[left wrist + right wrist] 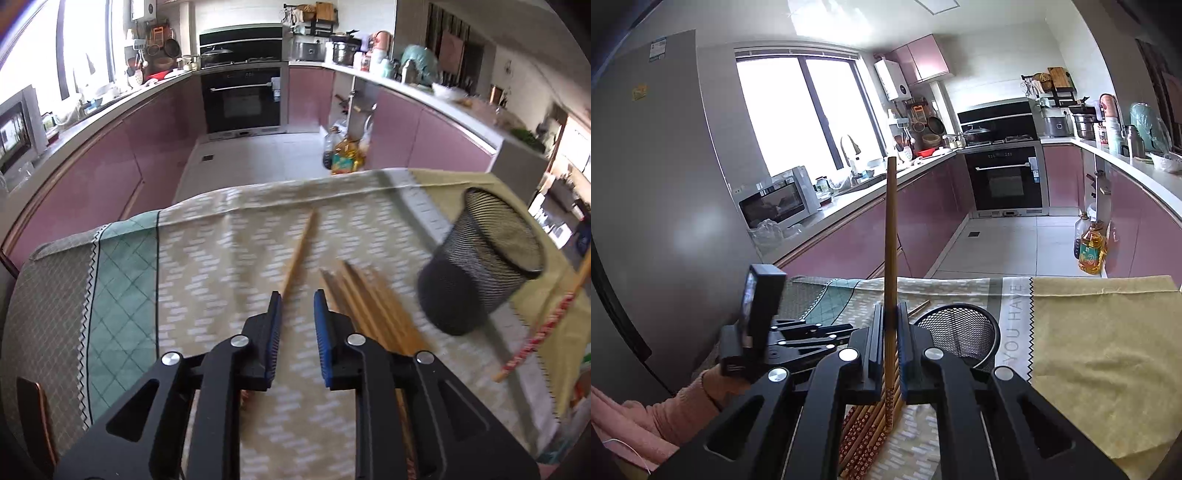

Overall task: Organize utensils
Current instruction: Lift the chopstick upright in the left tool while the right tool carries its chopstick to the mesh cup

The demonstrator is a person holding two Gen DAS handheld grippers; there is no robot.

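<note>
My left gripper (297, 300) is open and empty, low over the patterned cloth (229, 258). A single wooden chopstick (300, 248) lies just past its left finger. A bundle of several chopsticks (373, 306) lies by its right finger. A black mesh cup (480, 266) stands to the right. In the right wrist view my right gripper (891, 314) is shut on one chopstick (891, 229), held pointing up and away. The mesh cup (960, 332) sits just right of it, and the bundle (864, 432) lies beneath. The held chopstick also shows at the right edge of the left wrist view (546, 317).
A yellow-green cloth (1100, 343) covers the table's right part. The left gripper's body (764, 332) and a pink sleeve (665, 417) are at the left. Beyond the table edge are pink kitchen cabinets (110, 155), an oven (243, 99) and oil bottles (1089, 247) on the floor.
</note>
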